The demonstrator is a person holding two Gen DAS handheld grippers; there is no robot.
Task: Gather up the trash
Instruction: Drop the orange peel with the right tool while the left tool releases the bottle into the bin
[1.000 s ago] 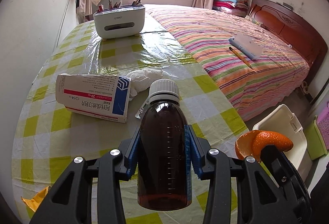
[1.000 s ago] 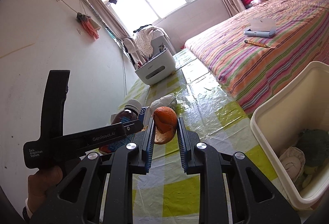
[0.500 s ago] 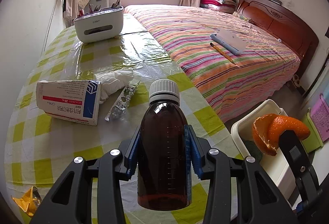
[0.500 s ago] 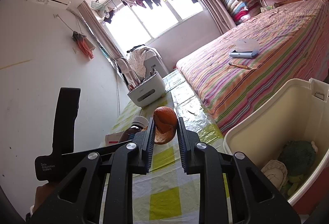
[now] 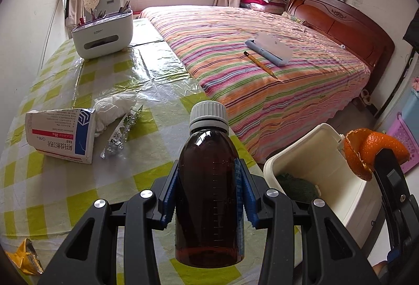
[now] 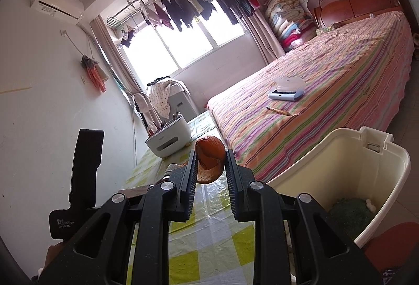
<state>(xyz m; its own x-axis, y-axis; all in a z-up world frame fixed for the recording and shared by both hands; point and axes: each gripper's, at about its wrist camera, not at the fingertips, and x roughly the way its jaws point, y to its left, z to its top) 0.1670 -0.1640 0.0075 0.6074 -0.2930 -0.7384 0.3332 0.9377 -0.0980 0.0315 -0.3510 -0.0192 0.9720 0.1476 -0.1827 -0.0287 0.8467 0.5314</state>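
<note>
The left gripper [image 5: 209, 193] is clenched on one brown bottle [image 5: 209, 196] with a white cap, held upright between its blue pads, and the right gripper [image 6: 209, 169] is clamped on one piece of orange peel [image 6: 210, 162] at its fingertips. Ahead and to the left of the left gripper, four bits of trash lie on the checked table [image 5: 65, 193]: one medicine box [image 5: 61, 134], one crumpled white tissue [image 5: 114, 108], one clear wrapper [image 5: 121, 134] and, near its left side, one yellow wrapper [image 5: 22, 260]. One cream bin [image 6: 348, 175] stands open to the right of both grippers, beside the table's edge, with something green inside it.
</note>
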